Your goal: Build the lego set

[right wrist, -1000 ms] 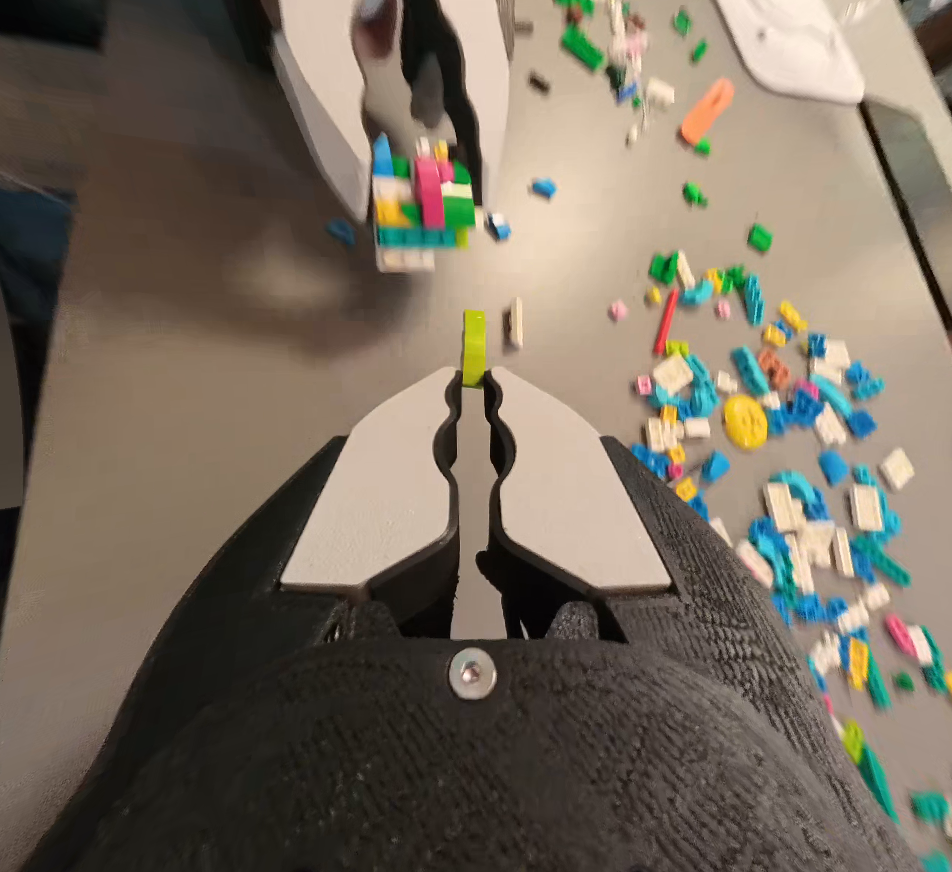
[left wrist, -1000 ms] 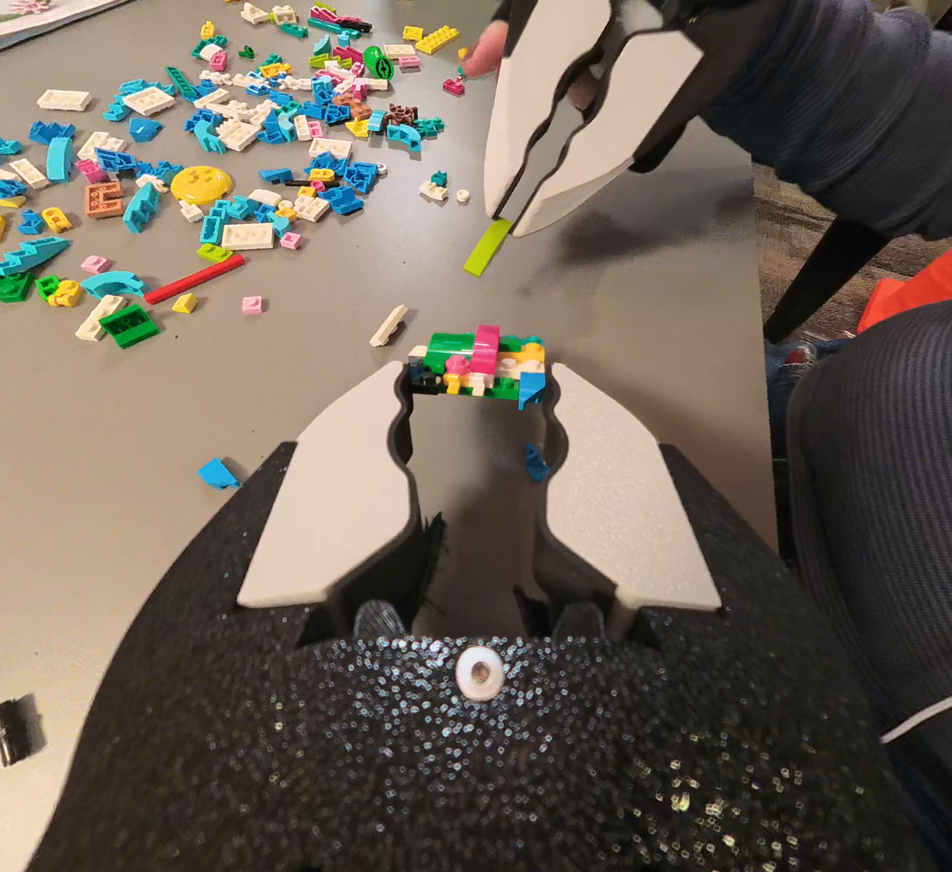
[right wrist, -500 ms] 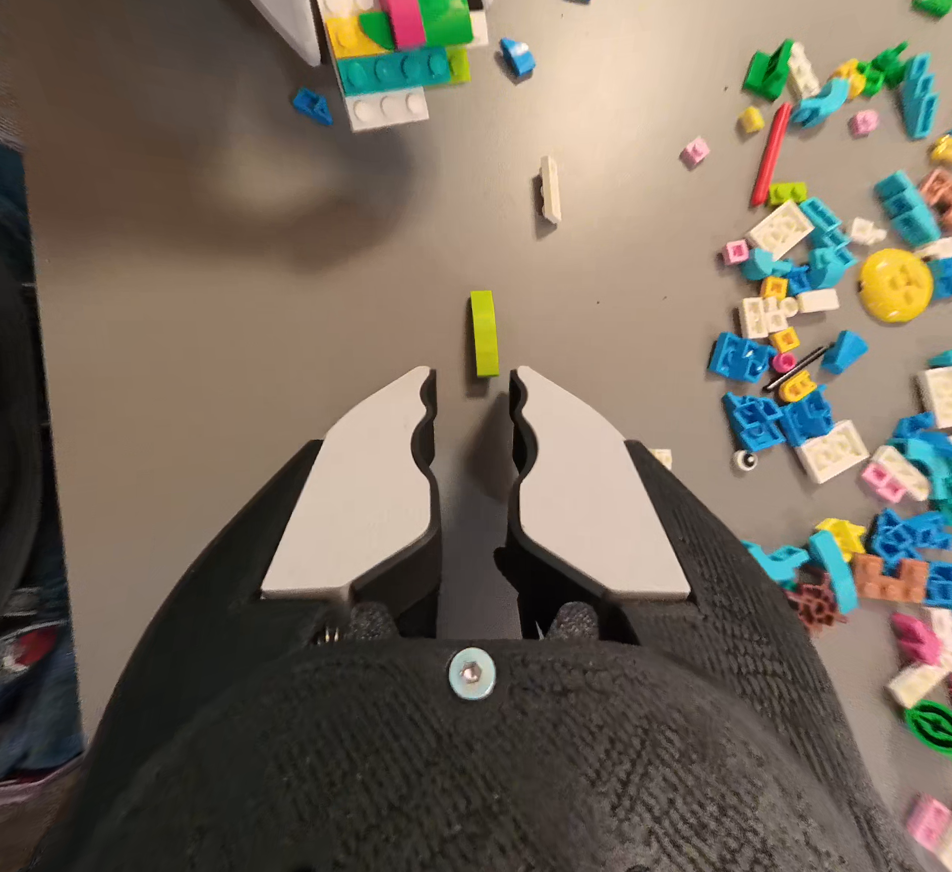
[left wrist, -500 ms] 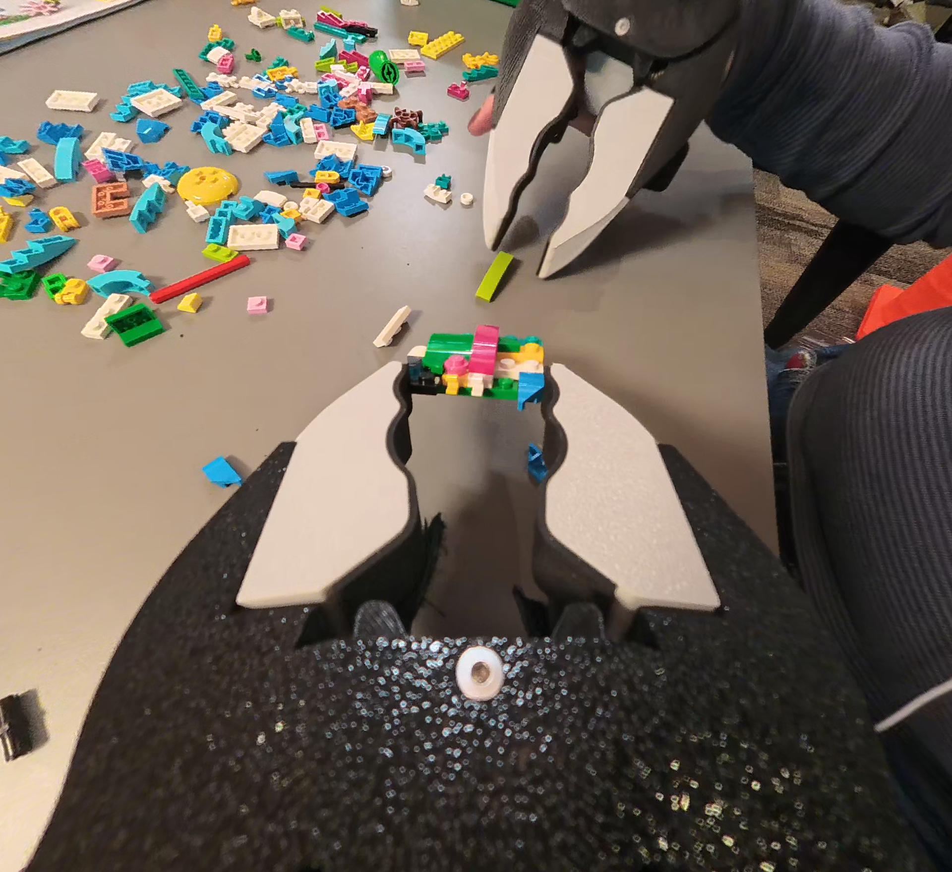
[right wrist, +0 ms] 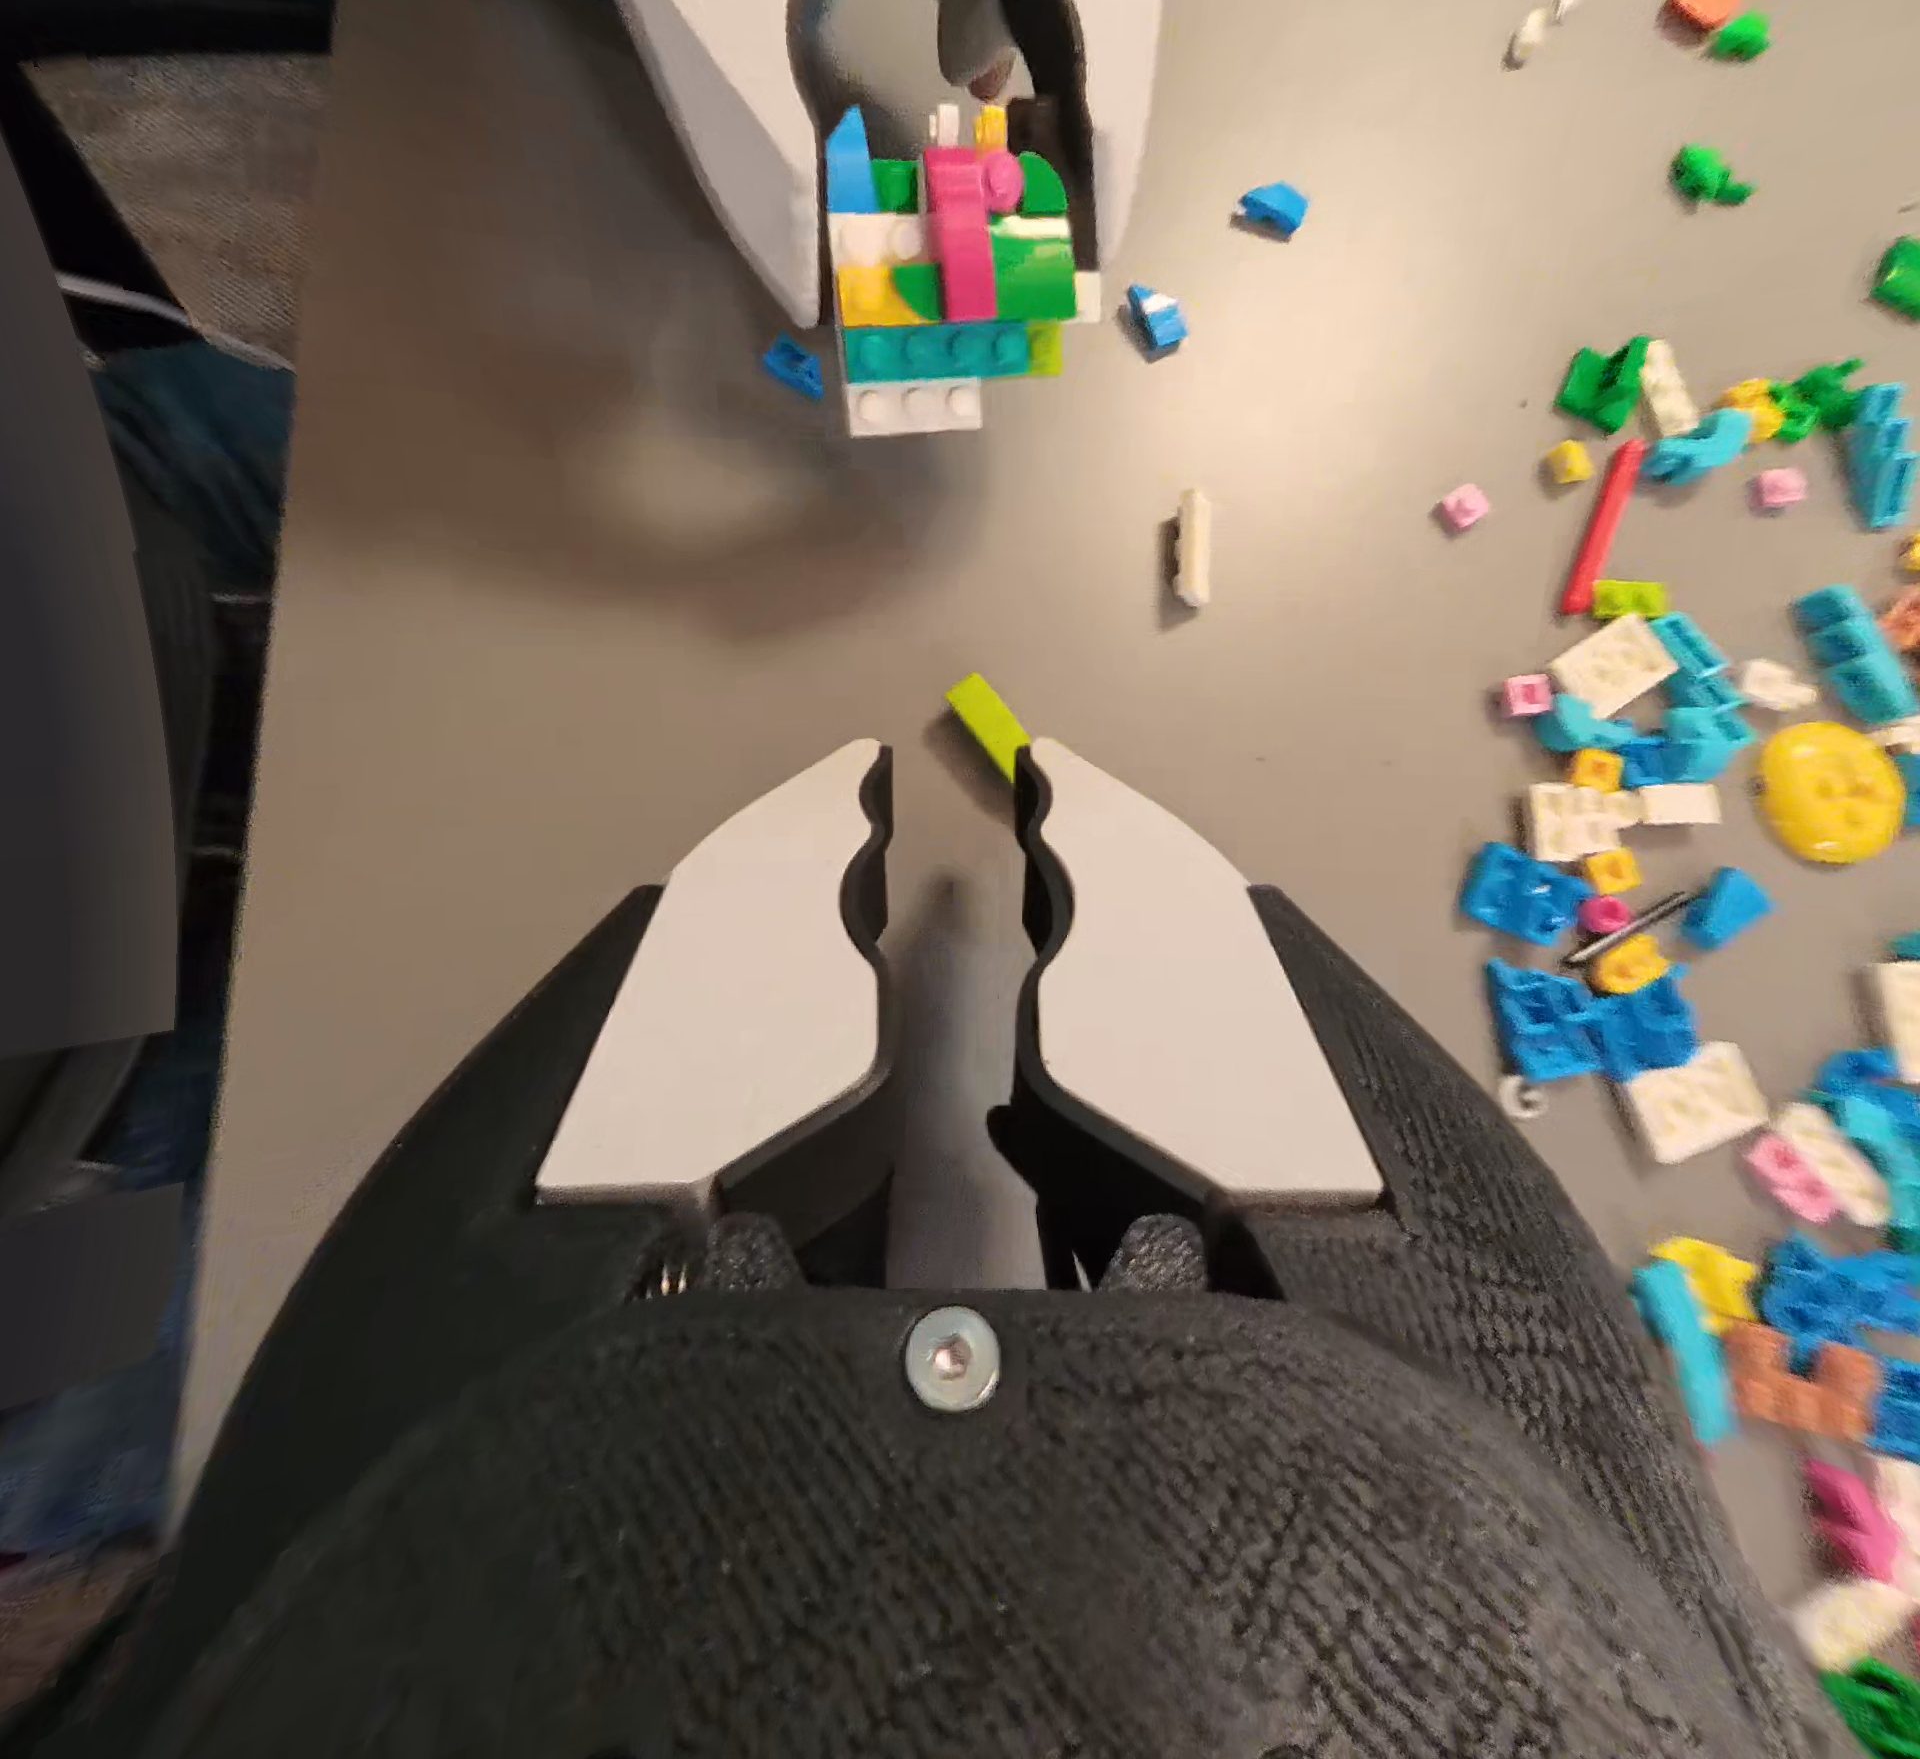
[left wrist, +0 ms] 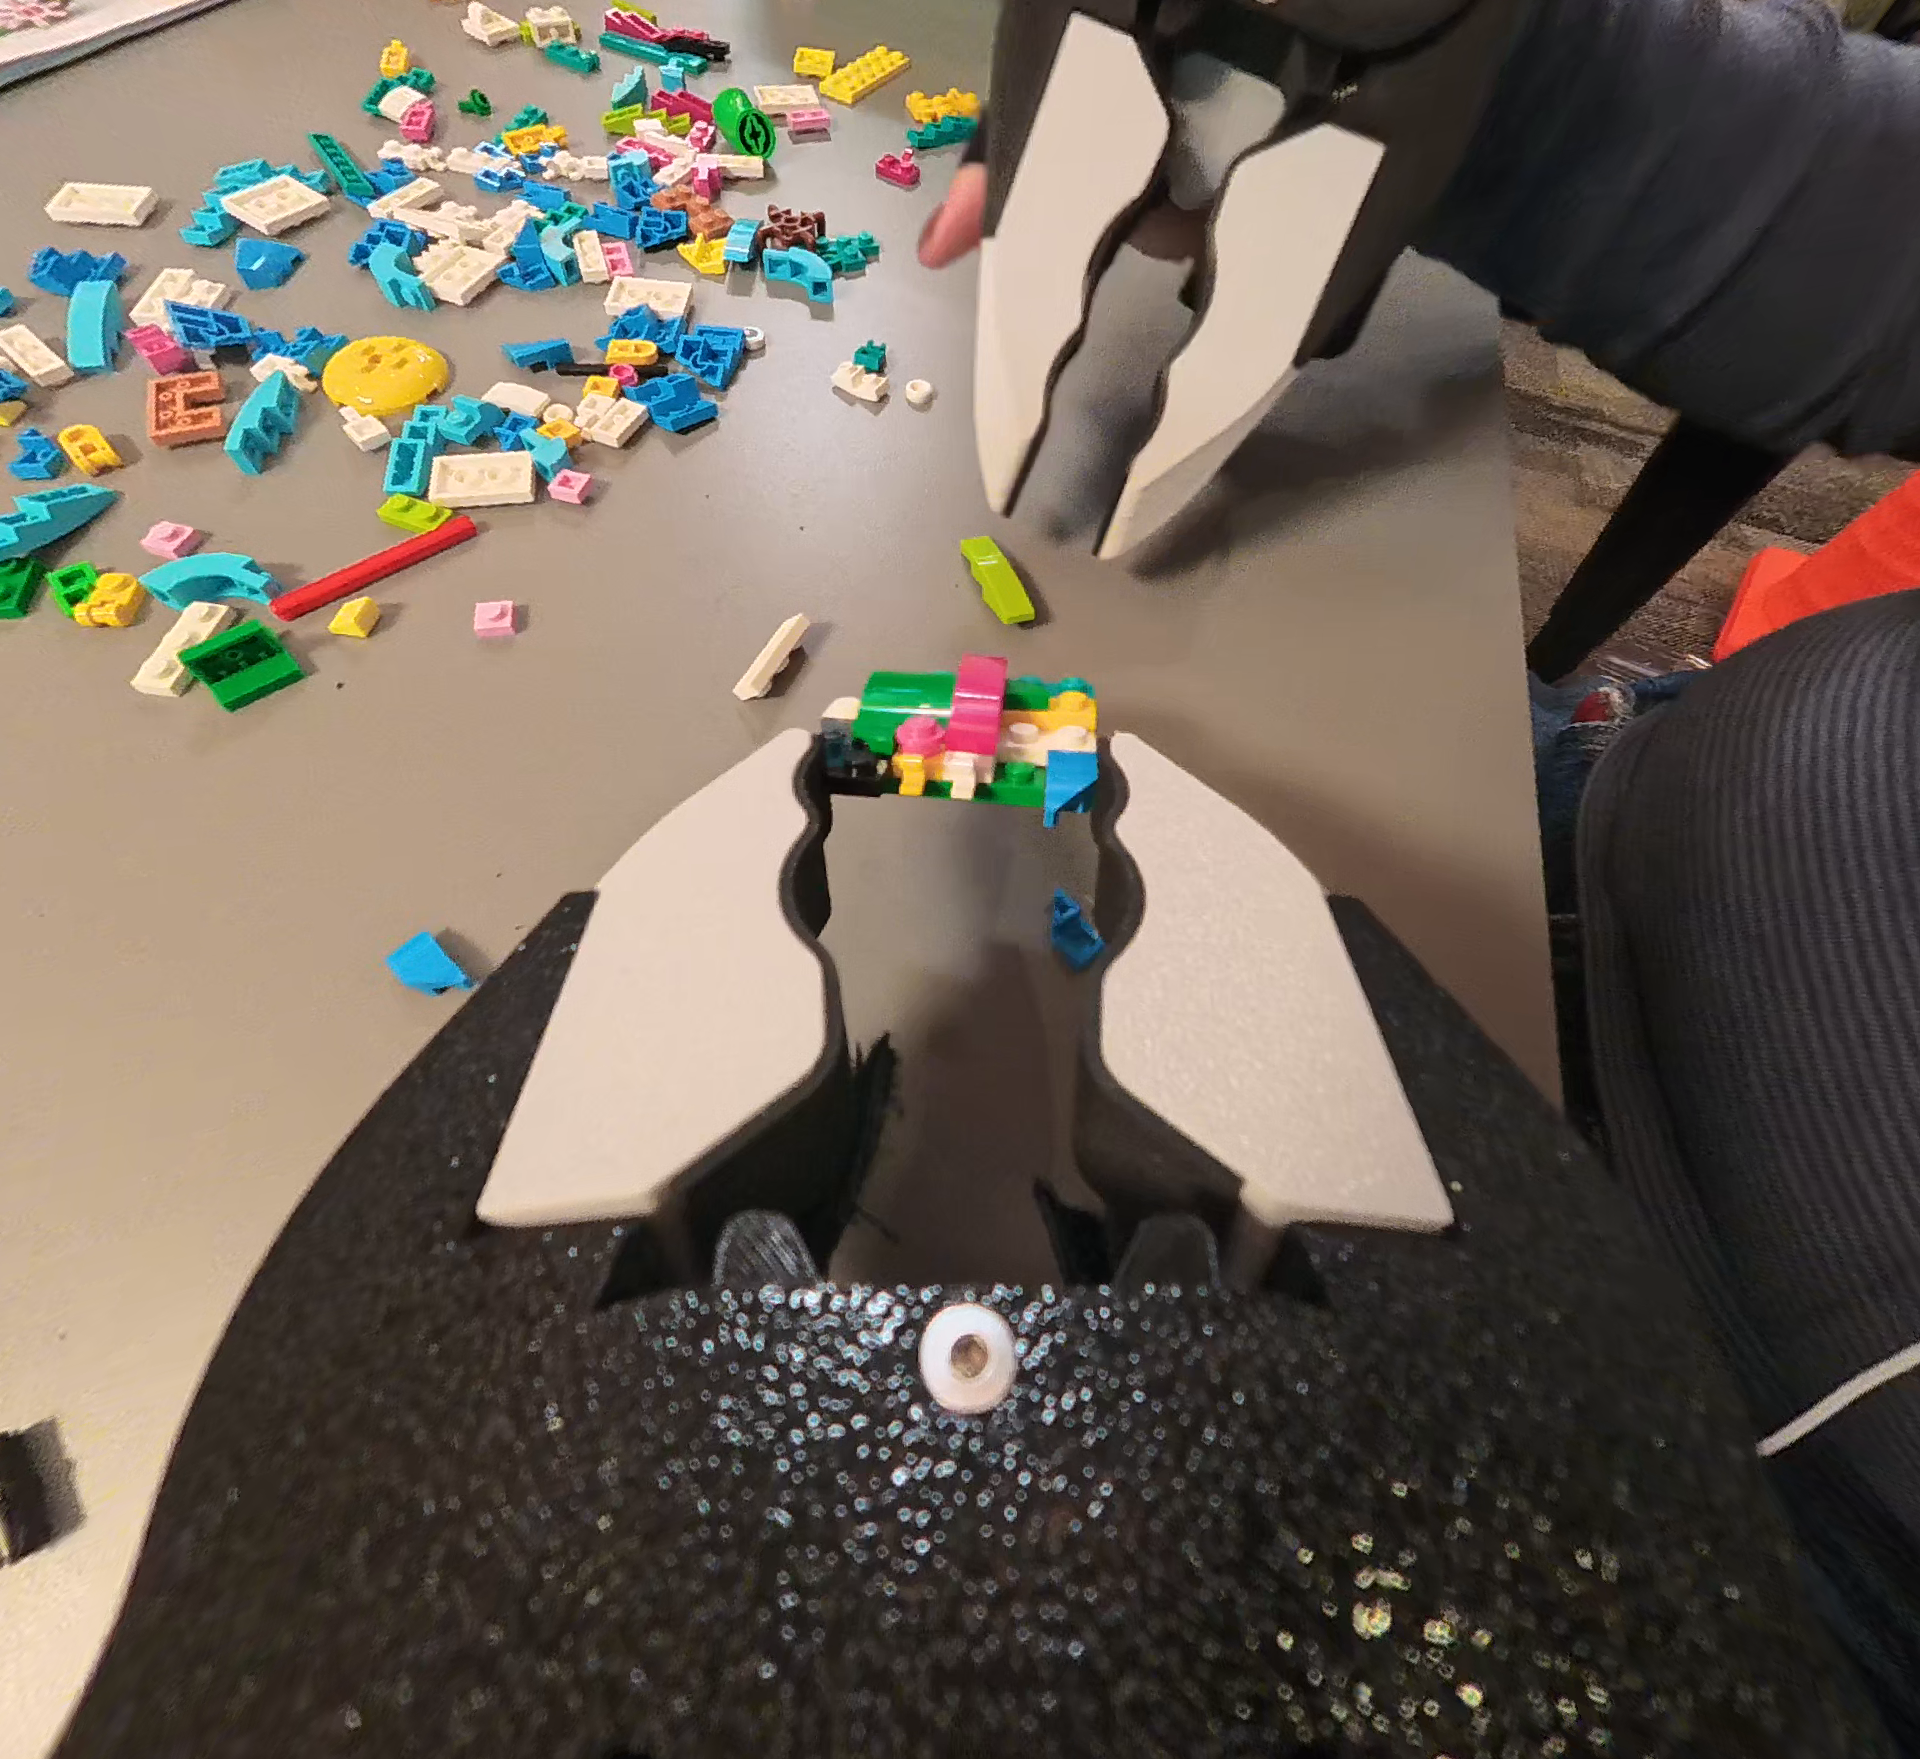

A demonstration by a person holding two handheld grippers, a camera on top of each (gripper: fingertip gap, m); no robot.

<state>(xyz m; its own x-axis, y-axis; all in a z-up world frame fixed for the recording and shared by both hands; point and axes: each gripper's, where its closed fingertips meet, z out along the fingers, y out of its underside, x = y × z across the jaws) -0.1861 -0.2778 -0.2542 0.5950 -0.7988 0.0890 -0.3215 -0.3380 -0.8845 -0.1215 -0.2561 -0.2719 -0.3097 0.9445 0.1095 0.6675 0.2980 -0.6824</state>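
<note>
- Holding the small multicoloured lego build (left wrist: 961, 733) between the tips of my left gripper (left wrist: 961, 764), I have it clamped by its two ends above the grey table (left wrist: 520, 826); the right wrist view shows it raised, with a soft shadow on the table beneath.
- My right gripper (right wrist: 951, 759) is parted and empty, tips low over the table. A lime green piece (right wrist: 987, 722) lies flat just in front, touching or nearly touching the inner edge of one finger rather than sitting in the gap.
- Risk one, as I judge it: closing now would nudge the lime piece sideways instead of pinching it, because it lies skewed and off-centre to the gap.
- Risk two: the piece is thin and lies flat, so the fingertips may skate over it or flick it toward the table edge, which sits near on that side.
- Risk three: the build is held only at its ends by the very tips. Pressing a new piece on could twist it loose, or pop off loose top parts such as the pink strip (left wrist: 977, 701).
- Risk four: small blue bits (right wrist: 1153, 317) and a cream piece (right wrist: 1193, 546) lie near the build, well short of the big scatter of loose bricks (left wrist: 468, 307); a low sweep could knock them about.
</note>
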